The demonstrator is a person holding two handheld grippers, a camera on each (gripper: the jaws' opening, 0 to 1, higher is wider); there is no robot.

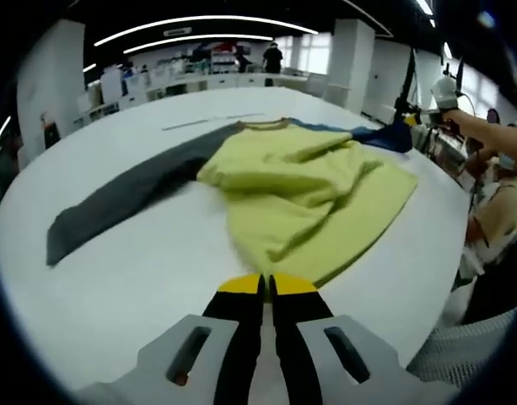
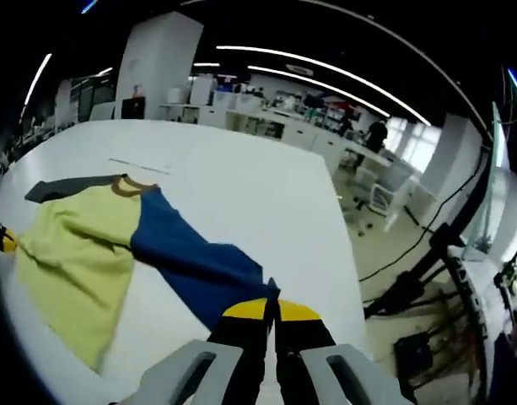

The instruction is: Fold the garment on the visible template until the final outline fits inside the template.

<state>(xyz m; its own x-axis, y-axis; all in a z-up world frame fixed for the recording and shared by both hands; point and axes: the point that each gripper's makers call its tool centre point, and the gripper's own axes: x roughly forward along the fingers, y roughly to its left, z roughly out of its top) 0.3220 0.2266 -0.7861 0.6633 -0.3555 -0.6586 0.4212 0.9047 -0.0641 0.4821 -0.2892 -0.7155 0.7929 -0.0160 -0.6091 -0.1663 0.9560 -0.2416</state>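
Observation:
A garment with a yellow-green body (image 1: 300,181), a dark grey sleeve (image 1: 123,198) and a blue sleeve (image 1: 385,135) lies rumpled on the white table (image 1: 140,287). My left gripper (image 1: 266,285) is shut, its yellow tips at the near hem of the yellow body. In the right gripper view the blue sleeve (image 2: 199,266) runs from the yellow body (image 2: 77,253) down to my right gripper (image 2: 271,308), which is shut on the cuff. The right gripper (image 1: 420,118) also appears at the far right table edge, at the blue sleeve's end. The left gripper's yellow tip (image 2: 2,243) touches the body's edge.
A thin marked line (image 1: 212,121) crosses the table beyond the collar. A person (image 1: 494,211) stands at the table's right edge. Beyond the table are desks and pillars; cables and stand legs (image 2: 427,278) cover the floor on the right.

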